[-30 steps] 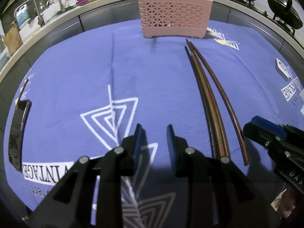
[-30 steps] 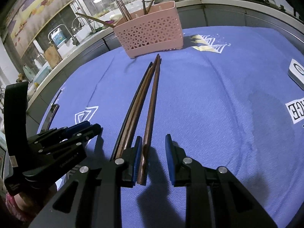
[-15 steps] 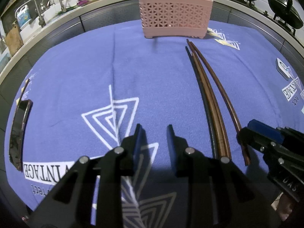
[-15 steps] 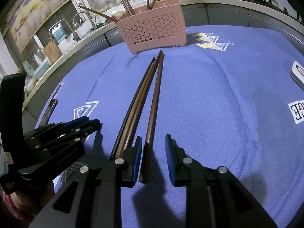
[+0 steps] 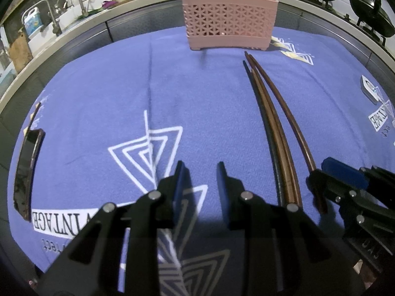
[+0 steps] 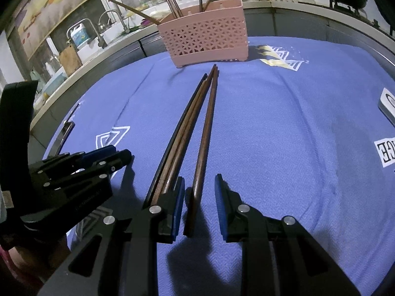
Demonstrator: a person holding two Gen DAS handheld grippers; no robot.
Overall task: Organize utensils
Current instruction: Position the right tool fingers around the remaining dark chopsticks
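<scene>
Straddling one loose chopstick (image 6: 202, 145), right gripper (image 6: 199, 197) stood open; left gripper (image 5: 200, 185) open, empty. Basket (image 6: 205, 39) held several; four remained on cloth (image 6: 284, 135).

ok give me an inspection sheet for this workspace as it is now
surface: blue cloth with white prints, covering the table.
job's things: pink basket at the far edge, utensils standing in it; four chopsticks lying flat, tips toward the basket, three bunched and one slightly apart.
clutter: phone at the left edge; small white item at the right edge.
grippers: left tongs open over bare cloth; right tongs open, straddling the near end of the lone chopstick.
cables: nothing seen.
surroundings: sink and taps behind on the left; woks on a stove behind on the right.
</scene>
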